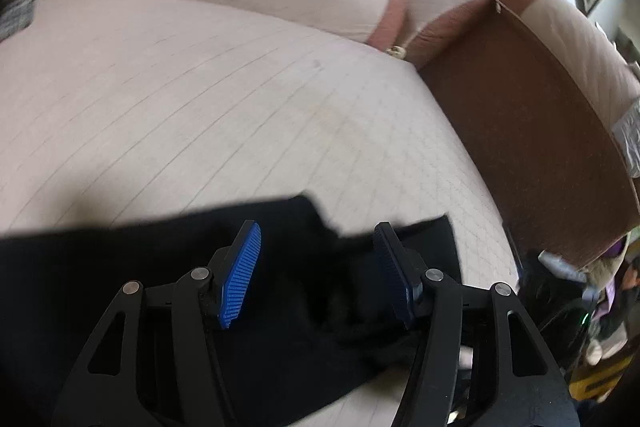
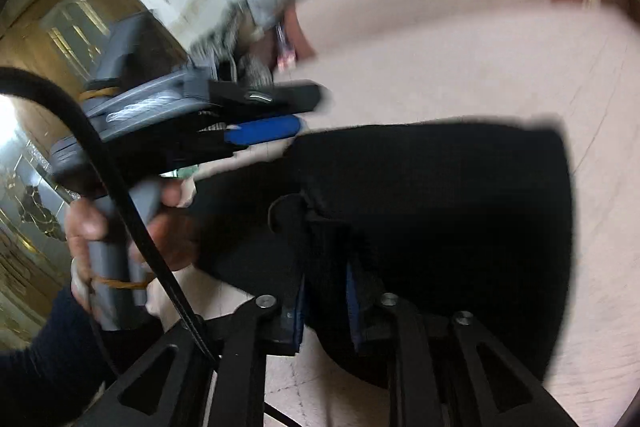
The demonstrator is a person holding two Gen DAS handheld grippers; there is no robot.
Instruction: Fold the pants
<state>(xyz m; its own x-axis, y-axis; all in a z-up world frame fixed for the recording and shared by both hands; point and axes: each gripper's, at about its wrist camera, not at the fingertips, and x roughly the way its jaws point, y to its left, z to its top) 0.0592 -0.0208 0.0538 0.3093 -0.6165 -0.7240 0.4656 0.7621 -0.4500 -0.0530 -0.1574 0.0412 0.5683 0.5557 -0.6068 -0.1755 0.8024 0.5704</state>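
**Right clamps pants, left released**

Right gripper (image 2: 326, 307) clenched on a bunched fold of the black pants (image 2: 440, 207). Left gripper (image 1: 316, 267) jaws spread wide, nothing between, above the pants (image 1: 120, 287). Pants lie on beige quilted sofa cushion (image 1: 220, 107).

soft daylight, no harsh shadows; both fisheye views bend at dark edges, the right wrist view heavily motion-blurred.

left hand-held gripper (image 1: 316, 271) gapes wide; right hand-held gripper (image 2: 326, 303) pinched nearly closed
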